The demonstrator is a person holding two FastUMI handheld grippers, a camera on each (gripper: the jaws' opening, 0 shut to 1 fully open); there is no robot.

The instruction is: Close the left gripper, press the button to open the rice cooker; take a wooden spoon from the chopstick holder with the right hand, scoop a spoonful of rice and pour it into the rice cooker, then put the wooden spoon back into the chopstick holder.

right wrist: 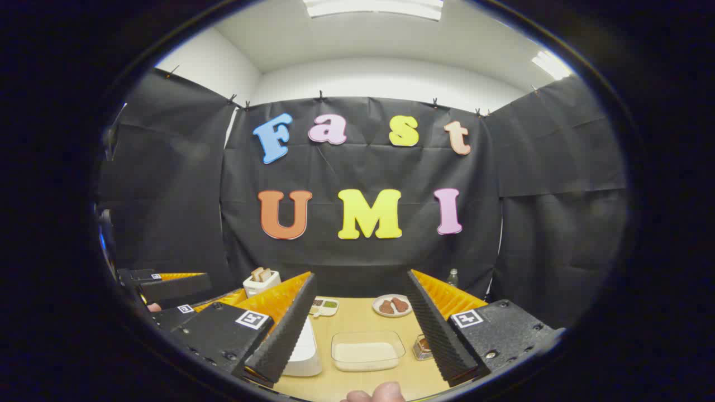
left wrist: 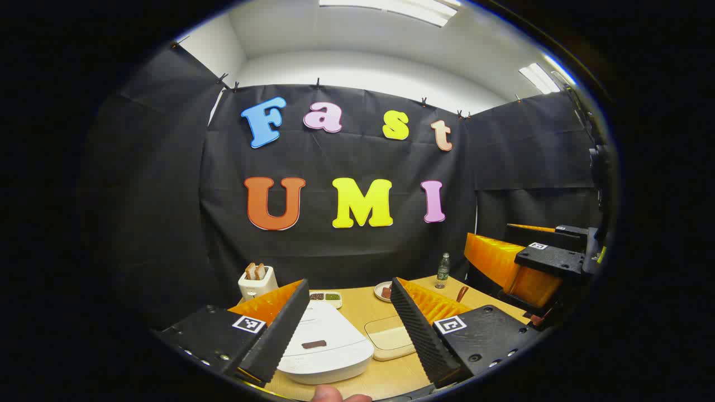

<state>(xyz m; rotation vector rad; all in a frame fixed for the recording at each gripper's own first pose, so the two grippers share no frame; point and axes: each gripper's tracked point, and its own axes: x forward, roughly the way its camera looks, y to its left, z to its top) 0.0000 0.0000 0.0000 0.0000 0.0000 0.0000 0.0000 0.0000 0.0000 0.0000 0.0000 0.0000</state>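
While both tools hang above the wooden surface [right wrist: 357, 318], left tool [left wrist: 347, 335] stands wide open, empty, over the closed white rice cooker [left wrist: 327, 349]. Right tool [right wrist: 357, 332] likewise wide open, empty. Clear rice tray [right wrist: 367, 350] just right of cooker; toaster [left wrist: 257, 282] behind.

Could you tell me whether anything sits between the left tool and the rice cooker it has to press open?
Nothing visible does. In the left gripper view the left tool is open, and the white rice cooker, lid down, lies on the table directly between its fingers. The clear rice container stands beside the cooker, off that path.
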